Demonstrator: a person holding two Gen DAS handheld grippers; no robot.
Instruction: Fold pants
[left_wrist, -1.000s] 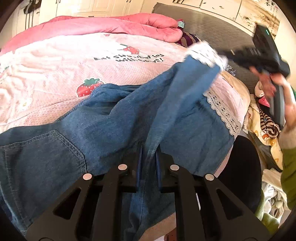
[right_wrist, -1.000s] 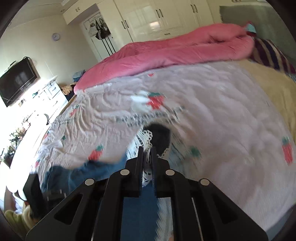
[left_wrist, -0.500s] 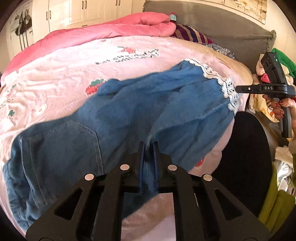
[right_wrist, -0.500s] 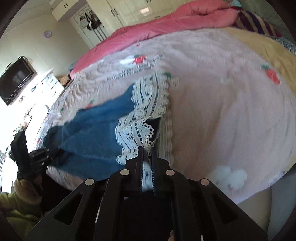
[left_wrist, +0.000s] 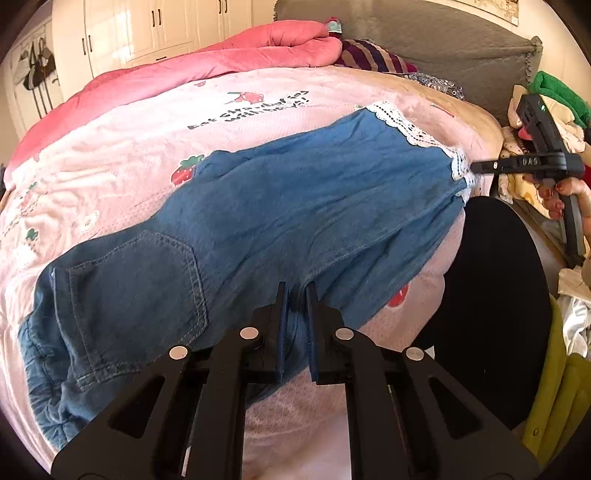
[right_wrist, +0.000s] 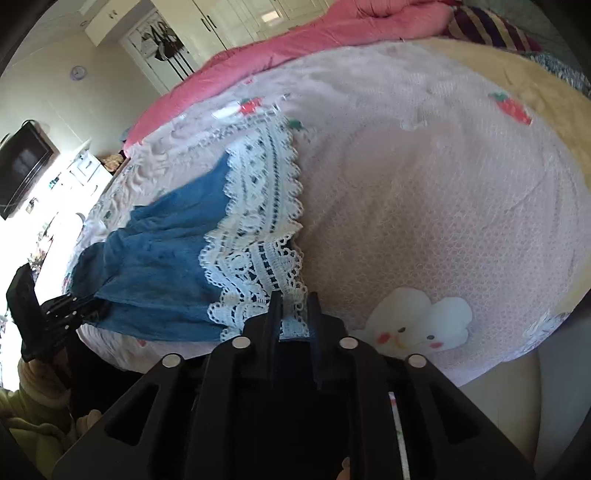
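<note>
Now the pants (left_wrist: 295, 206) have dropped flat across the bed (left_wrist: 110, 155). I keep my left gripper (left_wrist: 295, 295) pinching the crotch at six o'clock, right gripper (right_wrist: 294, 306) pinching the lace hem (right_wrist: 258, 221).

Two close wrist views along the fingers from opposite ends of the pants (left_wrist: 295, 206), both facing the bed (right_wrist: 424, 184)

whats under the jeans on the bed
The jeans lie on the pink strawberry-print blanket, which shows all around them. Whatever sits directly beneath the denim is covered and cannot be seen.
</note>
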